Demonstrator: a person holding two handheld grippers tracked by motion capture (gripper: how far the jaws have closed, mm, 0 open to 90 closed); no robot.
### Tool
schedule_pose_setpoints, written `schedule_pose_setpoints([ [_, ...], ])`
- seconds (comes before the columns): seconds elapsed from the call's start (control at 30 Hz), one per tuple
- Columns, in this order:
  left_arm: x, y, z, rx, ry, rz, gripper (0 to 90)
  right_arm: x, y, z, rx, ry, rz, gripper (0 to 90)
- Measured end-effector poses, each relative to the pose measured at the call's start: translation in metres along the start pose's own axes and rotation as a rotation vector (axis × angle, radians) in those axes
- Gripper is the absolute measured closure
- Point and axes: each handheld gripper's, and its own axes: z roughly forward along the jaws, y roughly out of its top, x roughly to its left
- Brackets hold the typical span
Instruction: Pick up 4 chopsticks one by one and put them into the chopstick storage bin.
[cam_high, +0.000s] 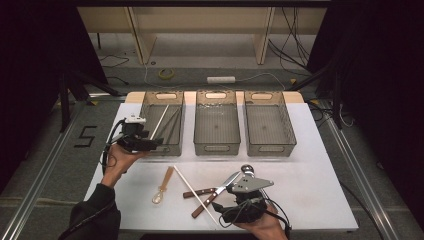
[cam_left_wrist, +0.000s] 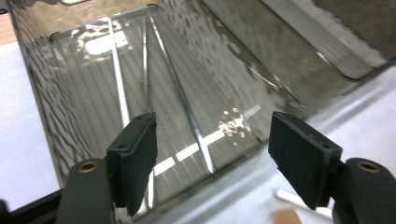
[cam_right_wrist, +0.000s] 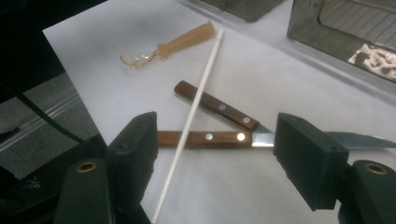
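Two black jaws of the right gripper (cam_right_wrist: 215, 163) rise from the bottom of the right gripper view, spread wide with nothing between the pads. Just beyond them, on the white table (cam_right_wrist: 261, 79), lie two knives with brown wooden handles: one knife (cam_right_wrist: 217, 109) runs diagonally, the second knife (cam_right_wrist: 210, 137) lies almost level, and their blades meet at the right side of the frame. A white chopstick (cam_right_wrist: 196, 105) lies across both handles, from the upper middle down to the lower left. At the upper left rests a small translucent spoon (cam_right_wrist: 163, 46) with a tan handle, close to the chopstick's far end.

In the high view this gripper sits at the bottom centre, held by a hand, with the knives and chopstick just to its left.

At the left of the high view the left gripper (cam_high: 142, 143) is held at the front left corner of the left bin (cam_high: 150, 107). Its jaws stand apart and pinch nothing; in the left gripper view they frame the bin's near wall. Another white chopstick (cam_high: 160, 121) lies inside this bin, leaning toward its front. Two more bins, the middle bin (cam_high: 216, 147) and the right bin (cam_high: 270, 149), stand in a row to the right. Behind the table, on the floor, are cables and a roll of tape (cam_high: 166, 73).
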Motion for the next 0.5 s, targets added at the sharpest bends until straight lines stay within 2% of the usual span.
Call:
schedule_pose_setpoints([
  [0.07, -0.004, -0.003, -0.002, -0.007, -0.02, -0.001, 29.6, 0.0, -0.001, 0.002, 0.004, -0.001, 0.005, 32.1],
  [0.13, -0.008, -0.006, -0.004, -0.015, -0.067, -0.014, 27.7, 0.002, -0.003, 0.005, 0.02, -0.004, -0.003, 32.2],
  [0.2, -0.014, -0.009, -0.005, -0.027, -0.078, -0.01, 26.6, 0.003, -0.005, 0.008, 0.03, -0.013, -0.016, 32.2],
  [0.33, -0.027, -0.015, -0.009, -0.058, -0.091, 0.014, 25.2, 0.005, -0.007, 0.01, 0.033, -0.01, -0.01, 32.9],
  [0.5, -0.042, -0.025, -0.014, -0.102, -0.141, 0.003, 25.0, 0.009, -0.009, 0.015, 0.037, -0.004, -0.016, 35.5],
])
